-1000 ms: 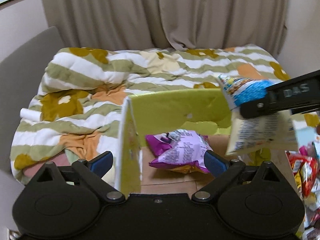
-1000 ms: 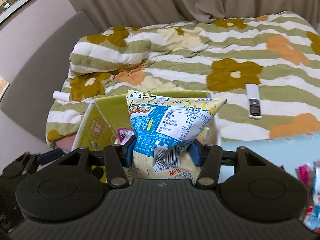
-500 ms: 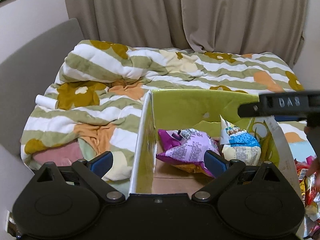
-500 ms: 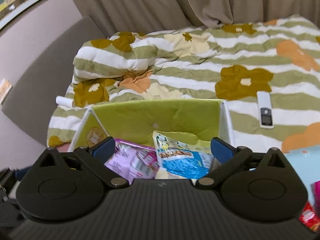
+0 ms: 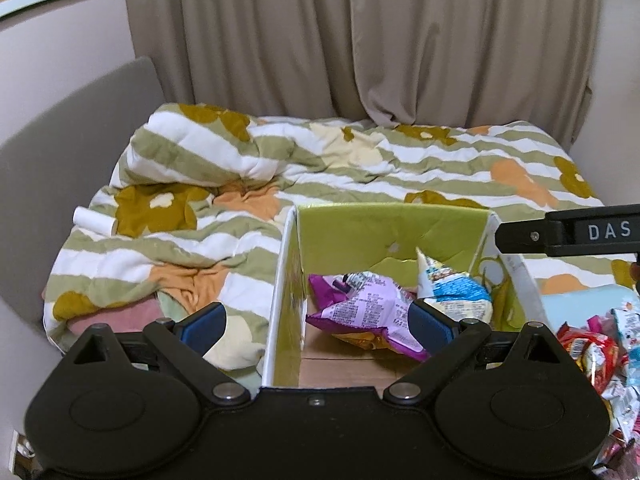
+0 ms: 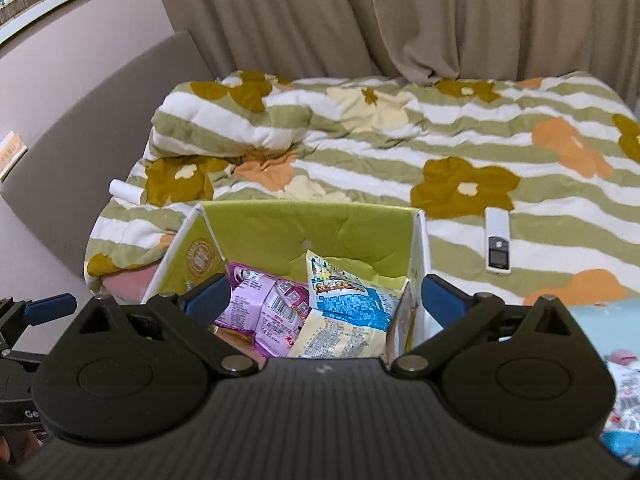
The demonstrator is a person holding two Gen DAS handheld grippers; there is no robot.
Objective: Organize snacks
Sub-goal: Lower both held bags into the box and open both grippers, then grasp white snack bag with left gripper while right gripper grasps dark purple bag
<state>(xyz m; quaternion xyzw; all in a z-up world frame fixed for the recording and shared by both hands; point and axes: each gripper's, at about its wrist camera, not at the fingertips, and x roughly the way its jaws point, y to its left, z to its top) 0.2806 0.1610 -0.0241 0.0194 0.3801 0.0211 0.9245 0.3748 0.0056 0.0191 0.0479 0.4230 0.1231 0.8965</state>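
A green open cardboard box stands at the bed's near edge. Inside lie a purple snack bag and a blue-and-cream snack bag, leaning against the right wall. My left gripper is open and empty, straddling the box's left wall. My right gripper is open and empty, just above the box's near right side. Part of it shows as a black bar in the left wrist view.
A pile of loose snack packets lies right of the box; a few show in the right wrist view. A white remote and a white roll lie on the striped floral quilt. Curtains hang behind.
My right gripper opened and dropped the blue-and-cream bag into the box beside the purple bag, then pulled back. Both views have drawn back and up a little.
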